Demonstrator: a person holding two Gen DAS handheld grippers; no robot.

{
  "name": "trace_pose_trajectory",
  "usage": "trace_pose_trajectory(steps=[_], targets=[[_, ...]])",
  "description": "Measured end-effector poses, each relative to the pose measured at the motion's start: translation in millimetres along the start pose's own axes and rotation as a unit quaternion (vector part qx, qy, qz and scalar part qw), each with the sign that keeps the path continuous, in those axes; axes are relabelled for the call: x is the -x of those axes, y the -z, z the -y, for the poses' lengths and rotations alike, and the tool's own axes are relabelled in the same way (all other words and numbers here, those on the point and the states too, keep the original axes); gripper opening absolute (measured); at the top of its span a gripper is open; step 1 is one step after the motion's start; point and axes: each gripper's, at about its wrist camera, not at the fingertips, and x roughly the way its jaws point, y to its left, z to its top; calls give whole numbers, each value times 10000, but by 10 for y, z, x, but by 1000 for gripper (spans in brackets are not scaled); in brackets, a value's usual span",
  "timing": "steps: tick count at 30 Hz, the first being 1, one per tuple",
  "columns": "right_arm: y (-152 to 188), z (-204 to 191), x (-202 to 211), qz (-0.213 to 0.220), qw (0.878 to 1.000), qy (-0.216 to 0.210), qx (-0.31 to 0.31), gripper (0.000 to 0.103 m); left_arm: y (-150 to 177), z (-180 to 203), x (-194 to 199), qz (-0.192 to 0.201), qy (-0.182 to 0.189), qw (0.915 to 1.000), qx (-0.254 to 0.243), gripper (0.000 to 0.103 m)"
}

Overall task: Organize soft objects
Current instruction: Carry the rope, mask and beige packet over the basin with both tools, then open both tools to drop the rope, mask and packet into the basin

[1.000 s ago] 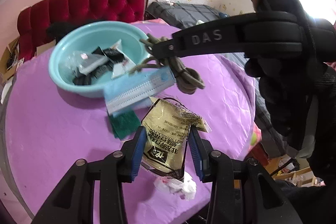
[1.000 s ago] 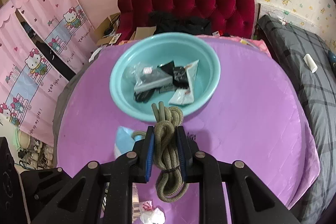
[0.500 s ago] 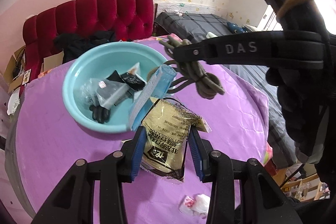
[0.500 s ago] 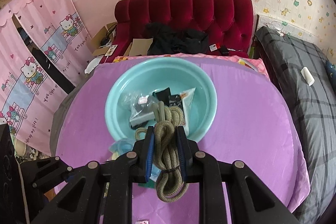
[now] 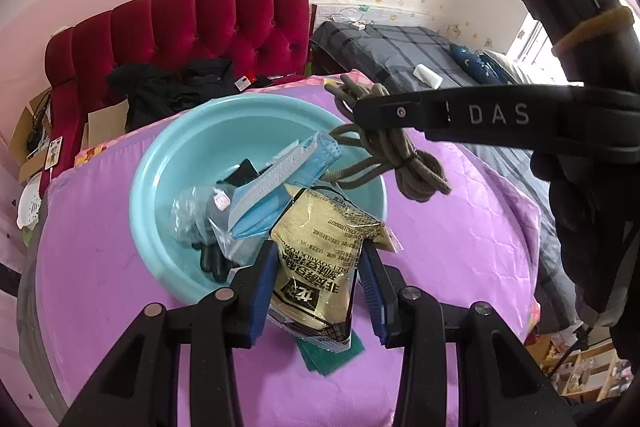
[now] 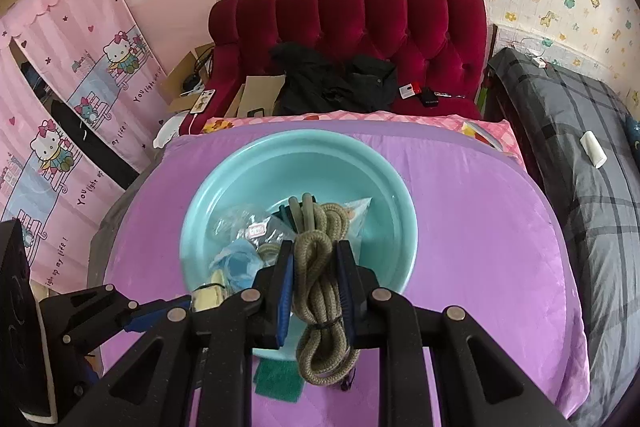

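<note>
My left gripper (image 5: 318,259) is shut on a gold snack packet (image 5: 324,259) and holds it over the near rim of the teal bowl (image 5: 168,163). A blue face mask (image 5: 280,183) hangs tilted over the bowl, seemingly lifted with the packet. My right gripper (image 6: 314,259) is shut on a coiled olive rope (image 6: 320,267) and holds it above the bowl (image 6: 384,187). In the left wrist view the rope (image 5: 400,155) hangs over the bowl's far right rim. The bowl holds clear bags and dark items.
The bowl stands on a round table with a purple cloth (image 6: 480,227). A green cloth (image 6: 280,379) lies on it near the bowl's front. A red sofa (image 6: 380,39) with dark clothes stands behind, a grey bed (image 6: 580,147) to the right.
Both grippers have moved forward over the bowl with their loads. The face mask has risen off the table with the packet and now hangs over the bowl.
</note>
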Motion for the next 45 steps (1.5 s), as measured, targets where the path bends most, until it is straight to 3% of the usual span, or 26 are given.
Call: trace_pose_trajectory(steps=[17,33,35,36,37,39,41,43,45], targets=[[-459,164,-814,-291,9993,-160,-186,21,-411,-353,-551,-233,-155,9996,90,45],[-489,187,-1252,-544,9979,-273,-199,27,-451,-505,-914,-470,-597,9971,77,48],[-490,185,-1248,-523,9980,-291,-216,37,-468,-495,-924,-464,-670,9966,92,50],[-491,186,-1239,-509,9980,-298,-225,41,-470,-499,-916,-440,-731,9963,117,56],[-489,186,-1228,-500,9981,-289,-226,49,-476,-509,-917,-432,-760,9961,137,74],[-489,184,-1215,-501,9983,-213,-223,62,-473,-523,-899,-397,-833,9955,194,100],[-479,195,-1197,-483,9984,-158,-255,88,-476,-543,-855,-276,-942,9948,259,103],[-461,211,-1169,-443,9986,-66,-277,100,-479,-549,-814,-151,-999,9944,295,103],[-437,227,-1137,-409,9987,5,-288,103,-470,-554,-797,-156,-1063,9937,327,103]])
